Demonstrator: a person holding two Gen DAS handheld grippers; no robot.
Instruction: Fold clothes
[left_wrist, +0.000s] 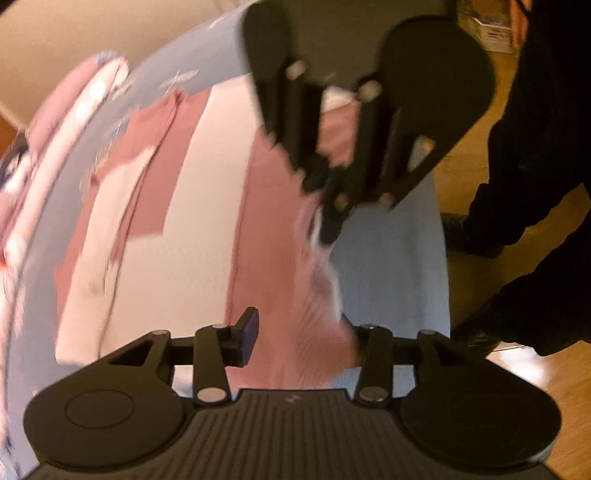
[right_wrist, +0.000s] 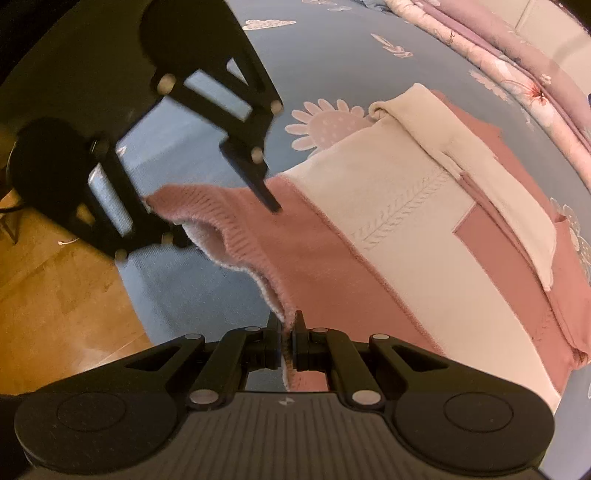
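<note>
Pink and cream knit, a sweater (right_wrist: 388, 221), lies spread over a blue-grey bedsheet (right_wrist: 332, 66) printed with pale flowers, filling the centre and right of the right wrist view. Its ribbed pink hem (right_wrist: 236, 236) is lifted off the sheet at centre left of that frame.

At the left of the right wrist view the left gripper (right_wrist: 229, 221) comes in from the upper left, tilted down toward the hem, its two fingers spread wide, one tip over the pink band and the other at the hem's left end. At bottom centre the right gripper (right_wrist: 286, 339) has its fingers pressed together on the hem's edge, a thin strip of knit pinched between the pads.

The left wrist view is blurred. Along its bottom edge the left gripper (left_wrist: 303, 336) shows its fingers well apart, pink knit (left_wrist: 280, 258) lying between them; the right-hand finger is partly hidden by the cloth. In the upper middle the right gripper (left_wrist: 328, 221) points downward, fingers closed at the raised fabric edge. Only this view shows the person: a dark sleeve (left_wrist: 535, 166) and dark clothing along the right edge.

Only the right wrist view gives the sweater's detail: a cable-stitch line on the cream panel and a cream collar folded at upper centre. A pink floral quilt (right_wrist: 517, 74) lies bunched at the upper right. Wooden floor (right_wrist: 55, 295) shows at lower left there, and at the right of the left wrist view.
</note>
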